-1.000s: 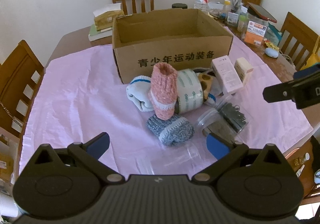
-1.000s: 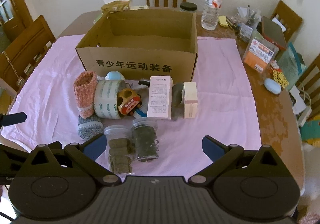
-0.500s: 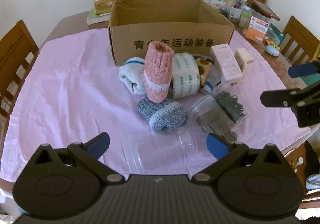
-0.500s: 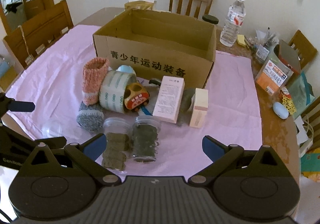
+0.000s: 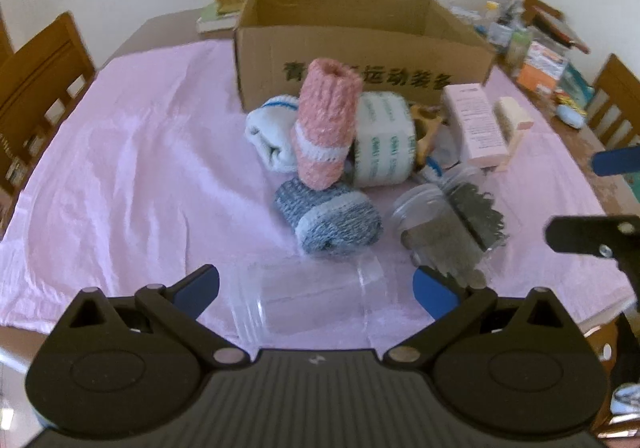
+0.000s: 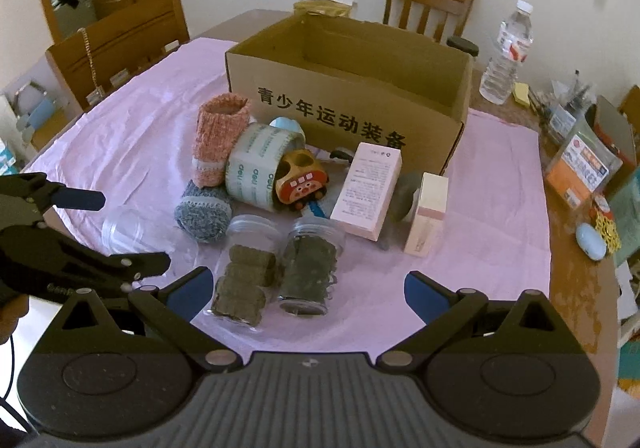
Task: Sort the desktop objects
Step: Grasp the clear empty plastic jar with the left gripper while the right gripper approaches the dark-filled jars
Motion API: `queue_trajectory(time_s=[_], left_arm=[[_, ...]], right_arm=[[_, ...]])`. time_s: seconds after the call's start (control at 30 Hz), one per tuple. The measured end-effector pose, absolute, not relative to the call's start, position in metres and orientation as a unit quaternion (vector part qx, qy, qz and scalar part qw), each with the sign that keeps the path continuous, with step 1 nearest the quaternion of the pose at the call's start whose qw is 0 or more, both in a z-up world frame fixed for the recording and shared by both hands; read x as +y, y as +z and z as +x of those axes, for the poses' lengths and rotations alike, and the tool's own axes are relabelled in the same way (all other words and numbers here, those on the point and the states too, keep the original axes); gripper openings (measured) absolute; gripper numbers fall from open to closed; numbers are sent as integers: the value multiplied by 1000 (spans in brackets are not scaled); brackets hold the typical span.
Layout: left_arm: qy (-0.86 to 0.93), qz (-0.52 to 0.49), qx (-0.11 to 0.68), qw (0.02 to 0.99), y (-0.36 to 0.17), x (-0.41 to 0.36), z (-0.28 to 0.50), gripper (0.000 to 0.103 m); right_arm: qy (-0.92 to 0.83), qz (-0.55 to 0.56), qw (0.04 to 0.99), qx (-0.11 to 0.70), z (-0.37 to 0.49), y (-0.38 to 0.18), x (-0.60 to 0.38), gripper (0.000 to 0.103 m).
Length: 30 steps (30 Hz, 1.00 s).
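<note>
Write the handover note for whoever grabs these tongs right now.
Left tongs: open, empty, low over the empty clear jar lying on its side on the pink cloth.
Right tongs: open, empty, just short of the two filled jars.
Cardboard box: open, and nothing shows inside from these angles.
Still in a heap in front of it: pink sock, grey sock, white sock, tape roll, toy car, pink carton, small cream carton.
Done: nothing sorted, as far as can be seen.
Left: everything; the empty jar looks like the likely first pick.
</note>
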<state>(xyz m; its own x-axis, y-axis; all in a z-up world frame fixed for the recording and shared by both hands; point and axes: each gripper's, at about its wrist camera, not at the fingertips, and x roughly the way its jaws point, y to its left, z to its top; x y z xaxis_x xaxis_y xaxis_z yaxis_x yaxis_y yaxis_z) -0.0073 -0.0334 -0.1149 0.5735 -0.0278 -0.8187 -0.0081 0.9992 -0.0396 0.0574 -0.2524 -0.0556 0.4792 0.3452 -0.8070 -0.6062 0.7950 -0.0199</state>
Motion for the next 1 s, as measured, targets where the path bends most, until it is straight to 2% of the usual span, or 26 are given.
queue_trajectory(time_s=[0.47,0.8,1.0], left_arm=[[35,-42,466,883,-131,-31,-5,102],[51,-73,496,864,-143,-28,6,102],[34,-71,502,861,-144,-24,11,94]], right_arm=[[321,-148,823,445,53,-76,-257,103],[314,-150,818,458,56,-82,-247,103],[318,-165,813,459,54,-88,-234,103]])
